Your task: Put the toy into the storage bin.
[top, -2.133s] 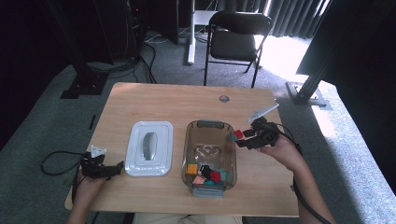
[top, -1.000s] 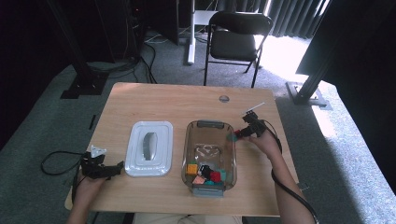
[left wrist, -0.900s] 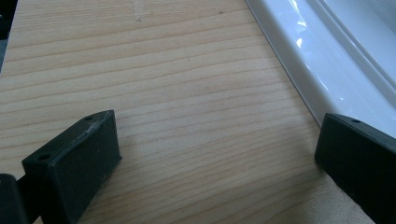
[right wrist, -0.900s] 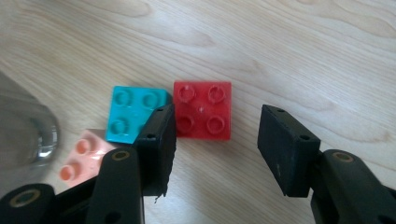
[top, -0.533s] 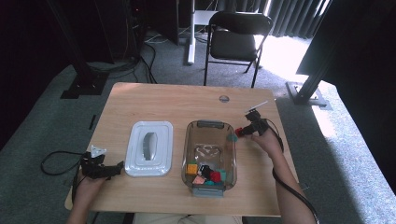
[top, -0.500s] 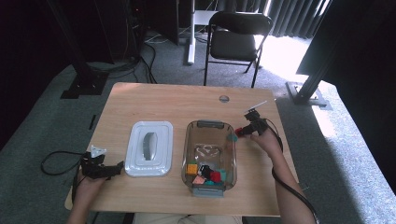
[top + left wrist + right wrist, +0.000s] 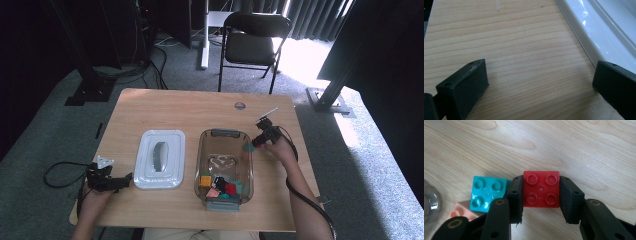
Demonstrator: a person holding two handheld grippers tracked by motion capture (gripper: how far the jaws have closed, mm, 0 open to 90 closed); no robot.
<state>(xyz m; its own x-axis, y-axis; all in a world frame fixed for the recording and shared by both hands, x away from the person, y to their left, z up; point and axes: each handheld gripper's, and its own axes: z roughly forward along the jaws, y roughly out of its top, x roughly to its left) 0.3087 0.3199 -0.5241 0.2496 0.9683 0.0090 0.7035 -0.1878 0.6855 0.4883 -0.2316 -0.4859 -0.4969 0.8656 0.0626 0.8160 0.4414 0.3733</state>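
Right hand-held gripper (image 7: 541, 195) had just closed its jaws; the pads now pressed both sides of a red brick (image 7: 541, 189), studs up, on the tabletop (image 7: 586, 150). The high view put this grip just off the far right rim of the clear bin (image 7: 209, 150). Compared with two seconds earlier, the right hand had come down from above the bin's right side to the wood beside it.

A teal brick (image 7: 488, 193) lay touching the outside of the left jaw, with a pink brick (image 7: 459, 213) just beyond it, partly hidden.

Left hand-held gripper (image 7: 536, 82) rested wide apart, holding nothing, beside the white lid (image 7: 599, 30), which lay left of the bin.

Judgement: the pick looked secured; the next move is probably a lift over the rim to join the bricks in the bin's near end. The teal neighbour might get nudged.
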